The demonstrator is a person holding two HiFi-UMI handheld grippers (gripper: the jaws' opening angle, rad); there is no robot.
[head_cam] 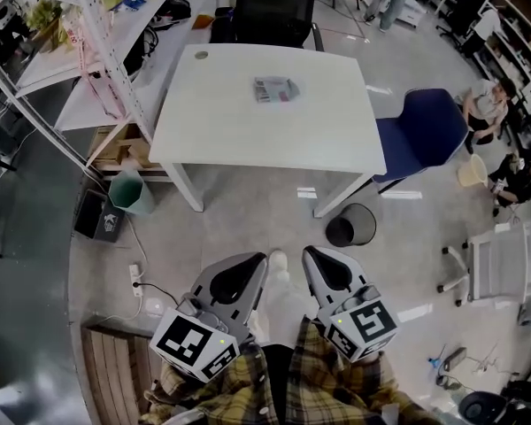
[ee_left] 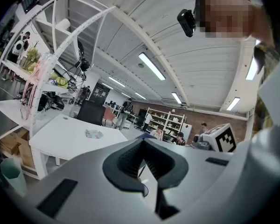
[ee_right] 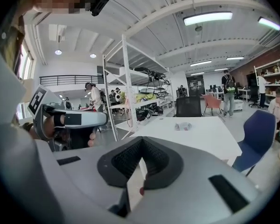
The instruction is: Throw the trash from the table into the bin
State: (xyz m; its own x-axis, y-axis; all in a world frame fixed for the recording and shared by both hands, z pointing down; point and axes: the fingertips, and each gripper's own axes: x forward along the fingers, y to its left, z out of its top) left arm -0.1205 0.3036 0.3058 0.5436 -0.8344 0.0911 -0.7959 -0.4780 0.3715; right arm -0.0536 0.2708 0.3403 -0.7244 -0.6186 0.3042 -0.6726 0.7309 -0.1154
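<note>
The left gripper and right gripper hang side by side, jaws closed with nothing between them. Just ahead a black bin stands by the table's near right leg, its inside too dark to read, and a teal bin sits by the left leg. The wrapper lies on the table's far half, well apart from both grippers, with a blue chair at the right.
</note>
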